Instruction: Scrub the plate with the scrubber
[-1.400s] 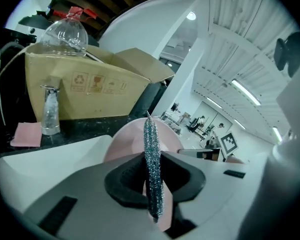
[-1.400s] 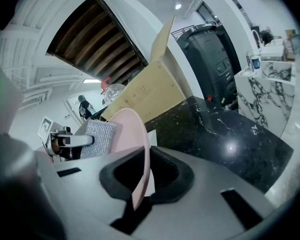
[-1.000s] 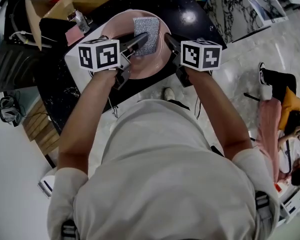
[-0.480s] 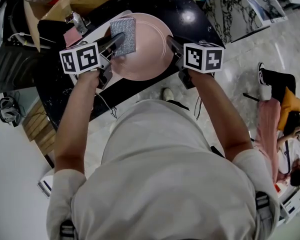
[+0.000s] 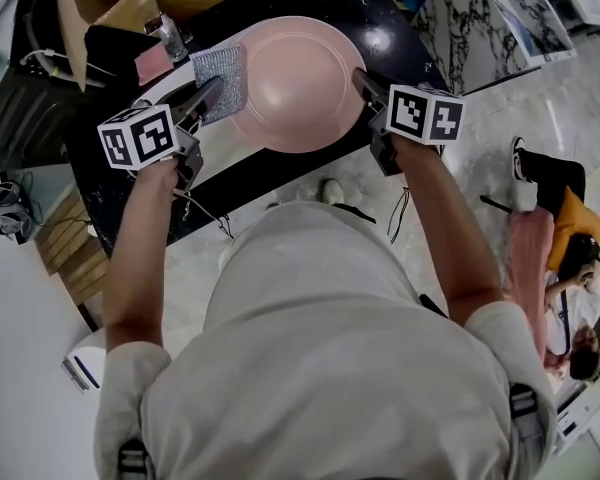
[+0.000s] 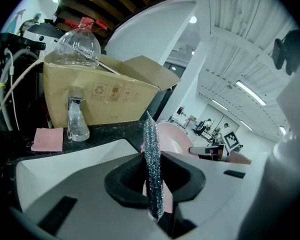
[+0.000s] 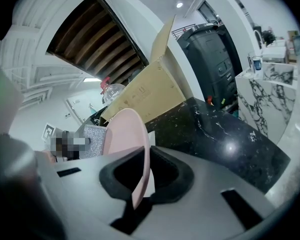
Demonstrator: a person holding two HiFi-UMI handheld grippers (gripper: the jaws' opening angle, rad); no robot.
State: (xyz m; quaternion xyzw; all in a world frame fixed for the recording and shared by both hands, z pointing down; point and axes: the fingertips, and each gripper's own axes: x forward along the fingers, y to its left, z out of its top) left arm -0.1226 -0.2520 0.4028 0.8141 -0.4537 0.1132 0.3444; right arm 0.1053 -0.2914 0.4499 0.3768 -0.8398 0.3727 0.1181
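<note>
Gripping plate (image 5: pixel 298 83) rim in right tongs (image 5: pixel 363 80), left tongs (image 5: pixel 208 93) pinching scrubber (image 5: pixel 220 78) at plate's left edge; I'm advising flat contact, light pressure, so rim isn't slipping.

Left gripper (image 6: pixel 153 184) jaws clamp the scrubber (image 6: pixel 152 169) before the plate (image 6: pixel 171 139).

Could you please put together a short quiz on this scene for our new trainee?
1. True or false: the left tongs are shut on the scrubber.
2. What do the right tongs grip? A) nothing B) the rim of the plate C) the scrubber
3. Fill in: the plate's colour is ___.

Key: 1 true; 2 B; 3 pink.
</note>
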